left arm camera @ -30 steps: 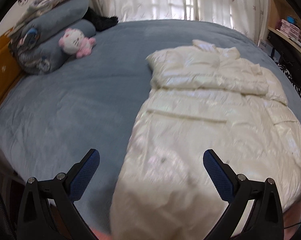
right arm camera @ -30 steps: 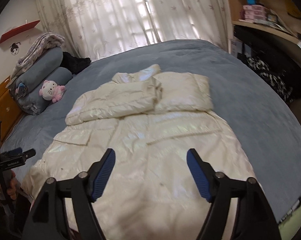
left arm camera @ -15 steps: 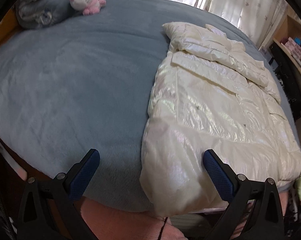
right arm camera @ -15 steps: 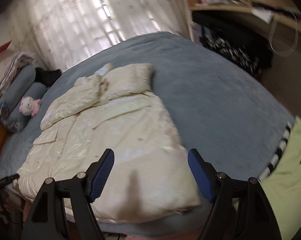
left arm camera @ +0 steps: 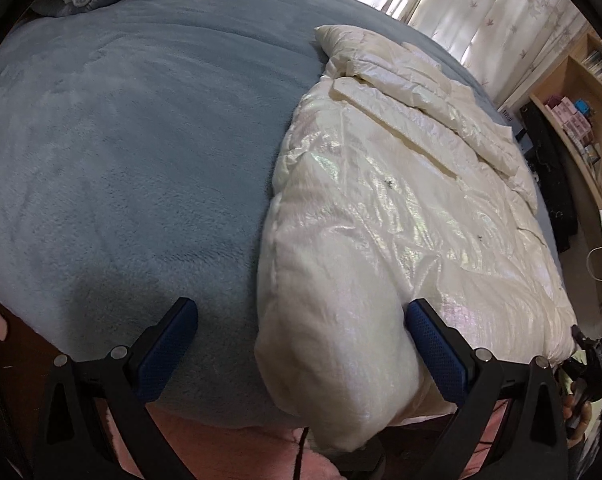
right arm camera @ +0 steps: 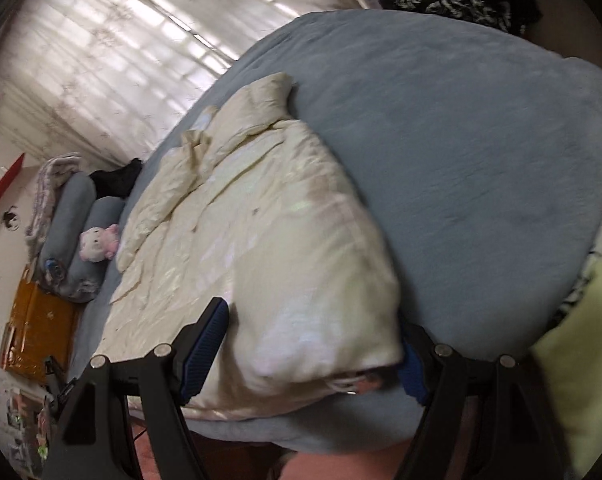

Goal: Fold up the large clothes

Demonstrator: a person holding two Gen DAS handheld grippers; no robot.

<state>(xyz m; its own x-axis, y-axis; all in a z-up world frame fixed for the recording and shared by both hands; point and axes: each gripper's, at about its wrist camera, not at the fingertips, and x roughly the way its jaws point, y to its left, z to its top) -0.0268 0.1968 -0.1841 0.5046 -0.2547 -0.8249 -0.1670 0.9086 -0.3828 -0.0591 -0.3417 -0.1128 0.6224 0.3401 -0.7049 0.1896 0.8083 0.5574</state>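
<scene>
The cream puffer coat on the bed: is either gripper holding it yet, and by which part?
Neither. Both the left gripper and right gripper are open, each straddling a bottom corner of the coat.

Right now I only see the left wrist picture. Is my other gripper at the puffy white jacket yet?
Observer: Yes. The right gripper is open, and a bottom corner of the white puffer jacket sits between its fingers.
Operator: What's past that corner?
Observer: A black-and-white striped cloth shows at the bed's edge.
Operator: What's beside the rolled blue bedding?
Observer: An orange wooden panel, just below the rolled bedding in the right wrist view.
</scene>
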